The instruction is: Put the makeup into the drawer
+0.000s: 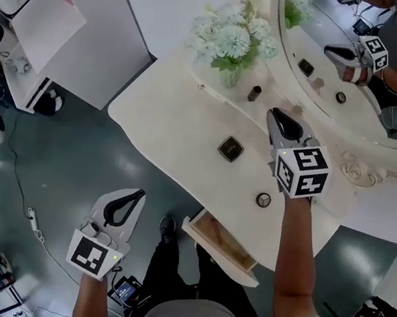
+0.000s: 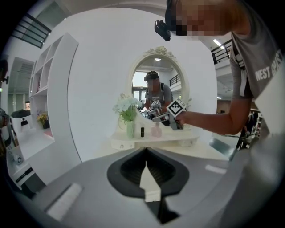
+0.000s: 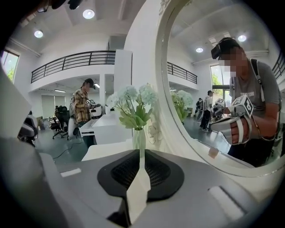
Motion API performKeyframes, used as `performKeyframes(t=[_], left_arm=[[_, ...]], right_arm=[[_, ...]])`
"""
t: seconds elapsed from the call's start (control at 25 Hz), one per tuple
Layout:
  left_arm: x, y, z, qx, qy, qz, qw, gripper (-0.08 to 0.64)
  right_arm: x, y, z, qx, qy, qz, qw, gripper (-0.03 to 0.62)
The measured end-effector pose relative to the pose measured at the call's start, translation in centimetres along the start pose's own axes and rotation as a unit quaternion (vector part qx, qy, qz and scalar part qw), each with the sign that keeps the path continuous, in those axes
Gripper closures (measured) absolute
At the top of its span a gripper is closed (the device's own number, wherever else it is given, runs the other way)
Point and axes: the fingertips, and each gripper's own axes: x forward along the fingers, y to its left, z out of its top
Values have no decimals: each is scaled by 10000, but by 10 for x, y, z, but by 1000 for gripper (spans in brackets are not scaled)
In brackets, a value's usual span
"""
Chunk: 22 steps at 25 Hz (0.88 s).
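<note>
Though partial, white "WEST" print on grey shirt (image 2: 260, 55)

Two hand-held grippers (image 1: 140, 195) (image 1: 274, 113), one vase (image 1: 230, 75), one drawer (image 1: 220, 241)

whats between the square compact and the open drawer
Nothing. In the head view only bare white tabletop runs from the square compact to the open drawer; the small round container sits off to one side.

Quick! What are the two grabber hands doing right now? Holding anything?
Left gripper: shut, holding nothing.
Right gripper: open just a crack, holding nothing.
</note>
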Motion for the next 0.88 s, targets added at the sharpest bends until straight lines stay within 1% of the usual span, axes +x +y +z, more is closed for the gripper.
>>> performKeyframes(t=[0.36,0.6,0.76,0.88], left_arm=[[18,6,-24,-163,153,-35,9997,557],[29,9,-42,-247,277,-82,9993,557],[35,8,-50,-308,311,-128,9990,557],[36,7,-55,-347,335,-136,9987,558]], right_arm=[[56,-12,-13,-25,113,-189,9998,504],[82,-18,-23,123,105,-422,9990,457],[95,-16,-26,177,91,-453,9988,459],[101,-15,-28,123,189,-575,9981,456]])
